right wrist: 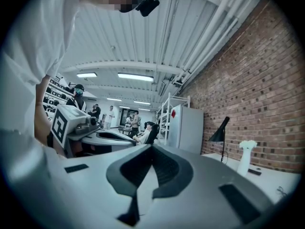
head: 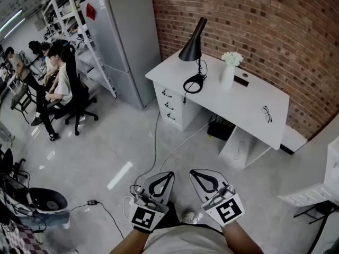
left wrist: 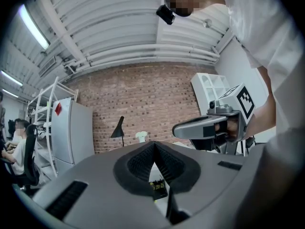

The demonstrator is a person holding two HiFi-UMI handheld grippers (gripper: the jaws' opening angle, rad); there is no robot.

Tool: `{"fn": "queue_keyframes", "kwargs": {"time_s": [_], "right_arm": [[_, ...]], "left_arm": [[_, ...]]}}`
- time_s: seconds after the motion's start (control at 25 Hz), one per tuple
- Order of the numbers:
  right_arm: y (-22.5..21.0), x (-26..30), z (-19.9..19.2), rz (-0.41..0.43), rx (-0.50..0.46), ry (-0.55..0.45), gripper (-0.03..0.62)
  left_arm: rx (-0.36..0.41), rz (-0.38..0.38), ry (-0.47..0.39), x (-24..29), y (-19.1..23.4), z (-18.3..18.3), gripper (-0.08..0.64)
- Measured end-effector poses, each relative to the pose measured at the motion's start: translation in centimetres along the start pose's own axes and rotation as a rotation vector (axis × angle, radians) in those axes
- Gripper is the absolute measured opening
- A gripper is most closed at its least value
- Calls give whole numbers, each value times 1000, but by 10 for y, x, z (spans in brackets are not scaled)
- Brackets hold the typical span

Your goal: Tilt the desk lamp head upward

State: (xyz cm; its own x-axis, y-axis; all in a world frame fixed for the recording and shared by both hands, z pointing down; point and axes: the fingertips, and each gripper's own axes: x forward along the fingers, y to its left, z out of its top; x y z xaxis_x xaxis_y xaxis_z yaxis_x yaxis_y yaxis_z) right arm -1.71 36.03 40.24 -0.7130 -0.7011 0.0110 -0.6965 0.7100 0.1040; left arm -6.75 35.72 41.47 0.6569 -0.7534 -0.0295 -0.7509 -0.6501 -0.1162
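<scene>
A: tongs state?
B: left gripper has its jaws pressed together with nothing in them. right gripper is the same: tips meet, empty. both level, side by side, close to the person's body at the near edge of the head view.
A: lamp?
B: lamp sits on the desk, at its left end, by the brick wall. black cone head slopes down toward the desktop, with the ring base on the top just near of it. well apart from both grippers, open floor between.
A: what else on the desk?
B: white vase with flowers just right of the lamp, small dark item beside it, glasses toward the right end. drawers under the left end.
A: surroundings?
B: fridge left of the desk, shelving beyond it. people seated far left. cable runs over the floor from the desk toward the grippers. both gripper views show the lamp far ahead, untouched.
</scene>
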Motion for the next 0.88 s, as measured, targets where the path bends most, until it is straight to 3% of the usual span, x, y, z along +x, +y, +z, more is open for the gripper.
{"fn": "queue_keyframes", "kwargs": {"time_s": [0.56,0.88], "right_arm": [[-22,8,-16,-31,18,38,17],[-36,38,-21,-18,60,54,15]], "left_arm": [[-59,-27,-5,26,7,-20,7],[-73,-21,12,44,37,-33,8]]}}
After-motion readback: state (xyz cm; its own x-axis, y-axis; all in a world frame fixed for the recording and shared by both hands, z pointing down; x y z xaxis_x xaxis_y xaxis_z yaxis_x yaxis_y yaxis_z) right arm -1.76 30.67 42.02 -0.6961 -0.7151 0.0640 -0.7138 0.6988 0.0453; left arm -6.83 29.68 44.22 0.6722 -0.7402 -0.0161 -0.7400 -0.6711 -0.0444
